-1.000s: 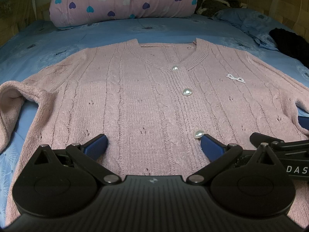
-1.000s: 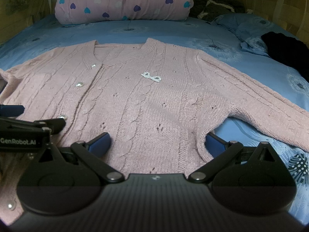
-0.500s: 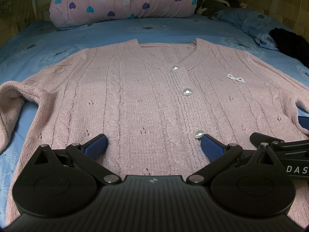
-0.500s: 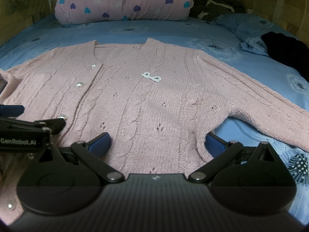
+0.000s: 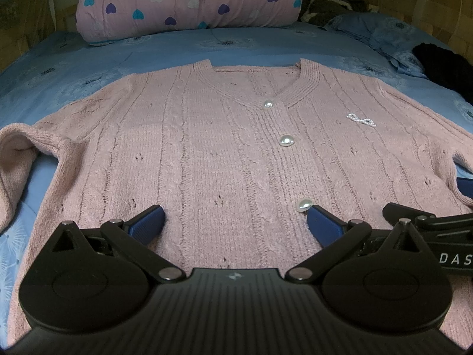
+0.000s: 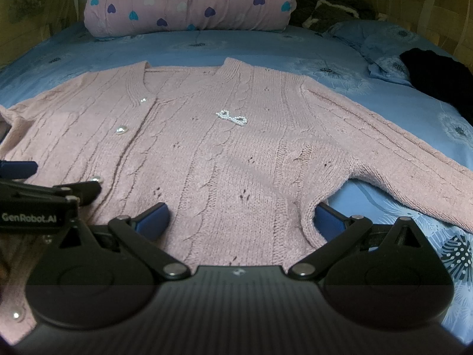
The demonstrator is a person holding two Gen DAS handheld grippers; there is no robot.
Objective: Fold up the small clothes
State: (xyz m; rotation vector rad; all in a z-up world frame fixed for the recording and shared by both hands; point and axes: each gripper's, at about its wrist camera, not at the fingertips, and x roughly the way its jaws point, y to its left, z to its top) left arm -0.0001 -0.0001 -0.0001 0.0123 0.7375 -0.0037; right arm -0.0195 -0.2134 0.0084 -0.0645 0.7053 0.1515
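Note:
A pink cable-knit cardigan [image 5: 212, 153] with pearl buttons and a small bead bow lies spread flat, front up, on the blue bed sheet [image 5: 147, 50]. In the right wrist view the same cardigan [image 6: 236, 148] has its right sleeve stretched out to the side. My left gripper [image 5: 235, 220] stands open low over the hem, left of the button row. My right gripper [image 6: 241, 217] is open too, over the hem at the cardigan's right side edge. Nothing is between either pair of blue fingers. Each gripper's body shows at the edge of the other's view.
A rolled pink quilt with hearts [image 5: 189, 3] lies across the head of the bed. A black garment [image 6: 437, 74] and a blue pillow [image 6: 381, 41] sit at the far right. The cardigan's left sleeve [image 5: 14, 159] is bent downward at the left edge.

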